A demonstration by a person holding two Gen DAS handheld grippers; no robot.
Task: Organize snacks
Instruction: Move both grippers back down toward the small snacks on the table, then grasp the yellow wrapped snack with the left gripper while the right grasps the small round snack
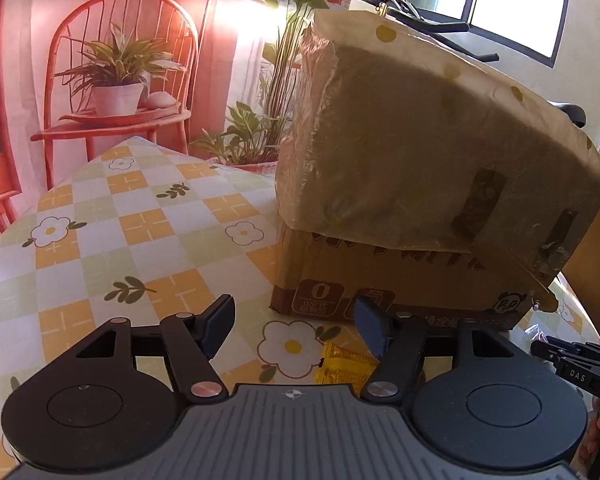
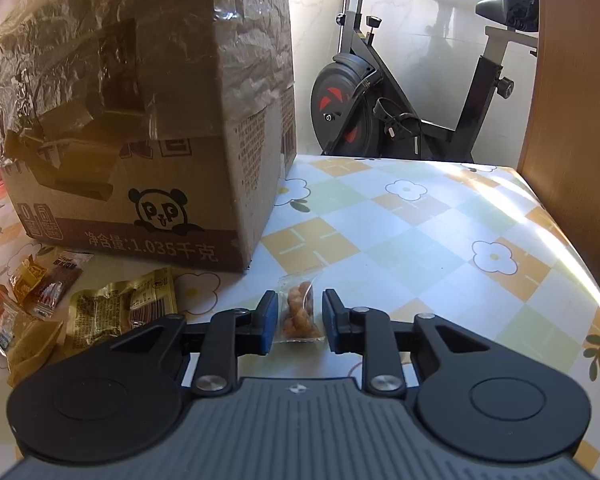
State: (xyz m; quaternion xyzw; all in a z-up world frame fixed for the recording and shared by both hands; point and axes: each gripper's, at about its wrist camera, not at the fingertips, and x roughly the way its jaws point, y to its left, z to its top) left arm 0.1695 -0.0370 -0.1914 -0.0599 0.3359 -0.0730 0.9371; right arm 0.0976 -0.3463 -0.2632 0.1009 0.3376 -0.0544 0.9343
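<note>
A taped cardboard box [image 1: 420,208] with a panda print stands on the checked tablecloth [image 1: 140,216]; it also shows in the right wrist view [image 2: 140,128]. My left gripper [image 1: 296,316] is open and empty above a yellow snack packet [image 1: 344,368] in front of the box. My right gripper [image 2: 299,320] is open, its jaws on either side of a small clear packet of brown twisted snacks [image 2: 298,312] lying on the table. Several more snack packets [image 2: 100,312] lie left of it, by the box. The right gripper also shows in the left wrist view [image 1: 572,364].
An exercise bike [image 2: 384,92] stands beyond the table's far edge. A wooden panel [image 2: 576,112] rises at the right. A wall backdrop printed with a chair and plants [image 1: 120,80] is behind the table on the left.
</note>
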